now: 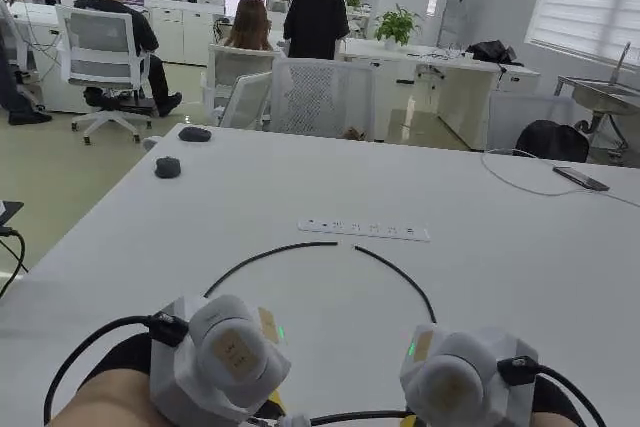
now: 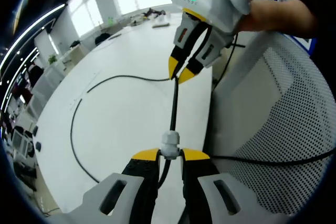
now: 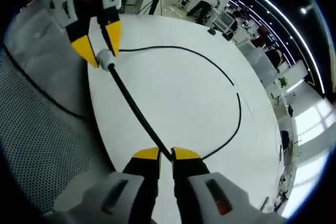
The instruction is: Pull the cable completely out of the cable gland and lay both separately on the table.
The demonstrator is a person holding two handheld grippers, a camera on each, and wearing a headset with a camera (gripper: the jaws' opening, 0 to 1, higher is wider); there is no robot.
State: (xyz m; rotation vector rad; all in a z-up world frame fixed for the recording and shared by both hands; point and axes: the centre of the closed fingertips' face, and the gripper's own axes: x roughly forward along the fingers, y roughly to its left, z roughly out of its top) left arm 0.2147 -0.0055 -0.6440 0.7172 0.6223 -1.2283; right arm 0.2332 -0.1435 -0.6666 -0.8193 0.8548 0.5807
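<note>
My left gripper is shut on a small white cable gland, with a black cable running straight out of it. A short way along, my right gripper pinches that cable. In the right gripper view the right gripper is shut on the cable, which leads to the gland between the left gripper's yellow fingertips. The rest of the cable lies in a wide arc on the white table, its two free ends almost meeting. Both grippers, left and right, sit at the table's near edge.
A white power strip lies just beyond the cable arc. Two dark mouse-like objects rest at the far left and a phone with a white lead at the far right. A mesh chair is below the grippers. People sit and stand at far desks.
</note>
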